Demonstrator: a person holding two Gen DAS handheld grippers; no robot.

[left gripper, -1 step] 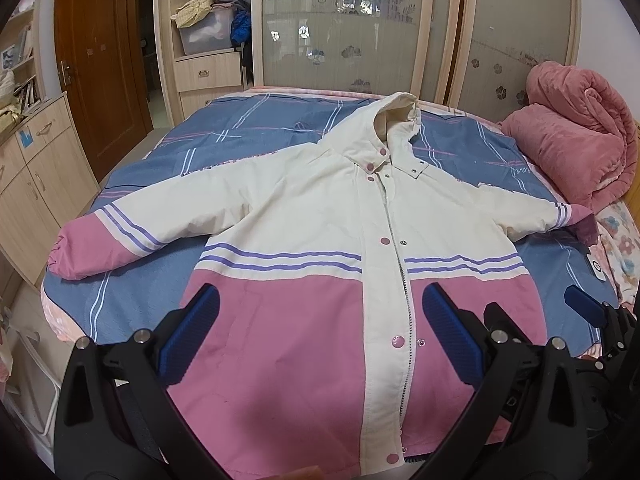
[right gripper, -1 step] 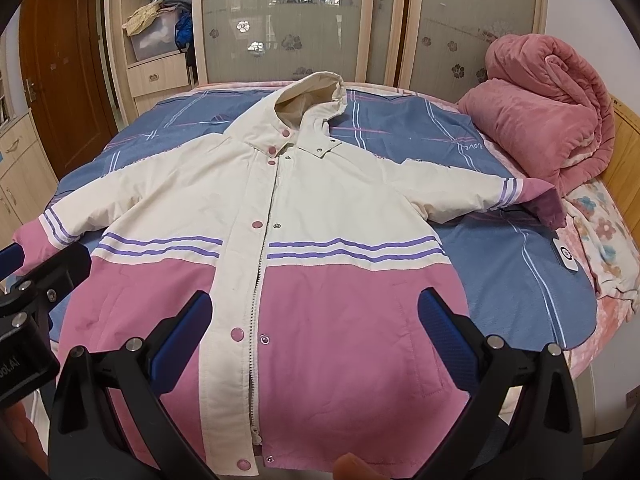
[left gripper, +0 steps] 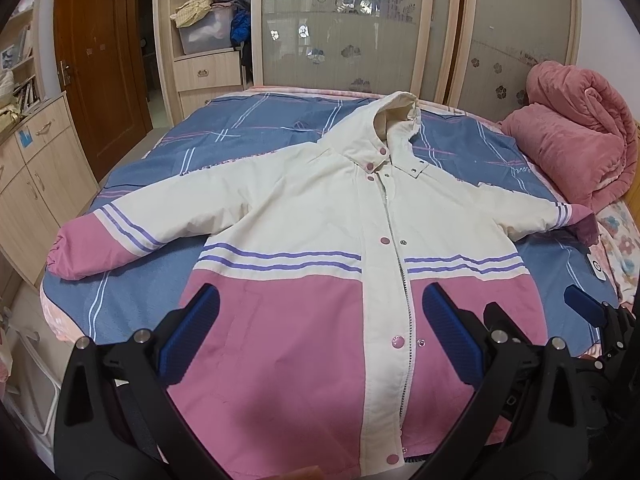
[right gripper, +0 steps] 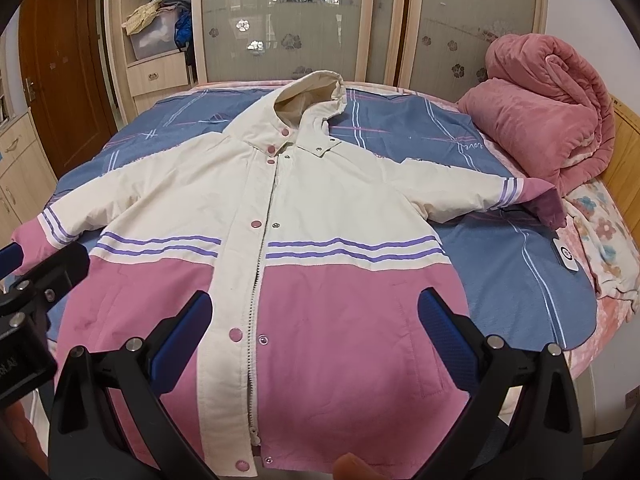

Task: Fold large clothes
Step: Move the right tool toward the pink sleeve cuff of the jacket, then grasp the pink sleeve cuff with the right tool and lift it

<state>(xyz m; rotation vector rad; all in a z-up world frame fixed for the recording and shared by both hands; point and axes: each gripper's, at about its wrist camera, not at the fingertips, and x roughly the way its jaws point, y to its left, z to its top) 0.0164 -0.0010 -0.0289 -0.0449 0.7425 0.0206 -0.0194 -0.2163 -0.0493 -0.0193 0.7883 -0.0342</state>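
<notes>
A hooded jacket (left gripper: pixel 320 216) (right gripper: pixel 340 200), cream above and pink below with purple stripes, lies flat and face up on the bed, front closed. Both sleeves are spread out; the left cuff (left gripper: pixel 80 248) reaches the bed's left edge and the right cuff (right gripper: pixel 540 200) lies near the rolled quilt. My left gripper (left gripper: pixel 320 320) hovers open over the pink lower left panel, nothing between its blue pads. My right gripper (right gripper: pixel 314 320) stands open over the lower right panel near the hem. Each gripper shows at the side edge of the other's view.
The blue striped bedsheet (left gripper: pixel 240 140) covers the bed. A rolled pink quilt (right gripper: pixel 548 112) sits at the far right, with a floral cover (right gripper: pixel 608 240) below it. A frosted-door wardrobe (left gripper: pixel 360 28) stands behind the bed, and a low cabinet (left gripper: pixel 36 168) and wooden door at left.
</notes>
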